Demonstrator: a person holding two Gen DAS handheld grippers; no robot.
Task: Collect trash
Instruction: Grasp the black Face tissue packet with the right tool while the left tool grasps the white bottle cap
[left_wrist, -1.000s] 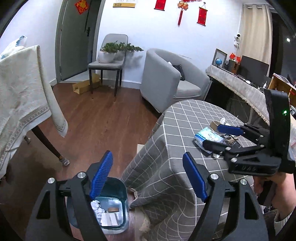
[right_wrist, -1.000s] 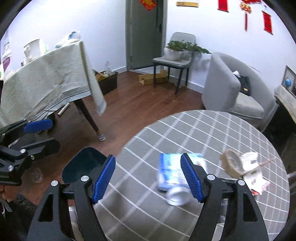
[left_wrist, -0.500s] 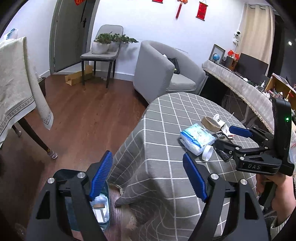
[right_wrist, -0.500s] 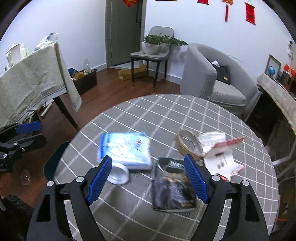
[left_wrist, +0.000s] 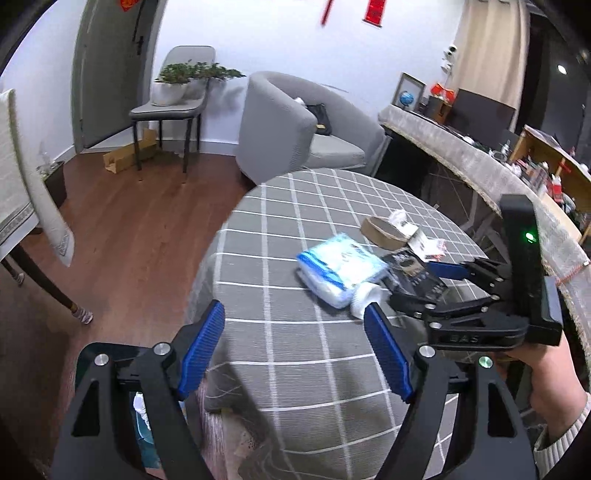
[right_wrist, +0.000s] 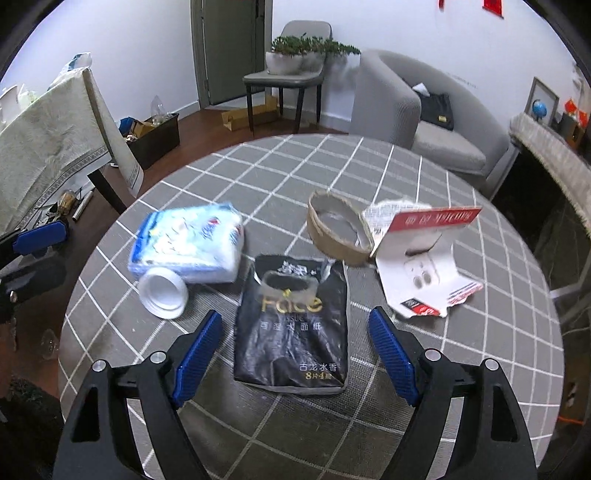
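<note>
Both hand-held grippers, left (left_wrist: 295, 350) and right (right_wrist: 295, 350), gape empty; black pack (right_wrist: 291, 325) reads "Face".

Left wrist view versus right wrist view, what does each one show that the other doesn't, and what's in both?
Only the left wrist view shows the bin on the floor beside the table, paper inside it, and the hand holding the right tool.

Only the right wrist view shows the black tissue pack in full, lying between the open right tool's fingers, and the whole torn red-and-white card.

Both show the checked tablecloth, blue-white tissue pack, white lid, cardboard tape ring, armchair and plant.
</note>
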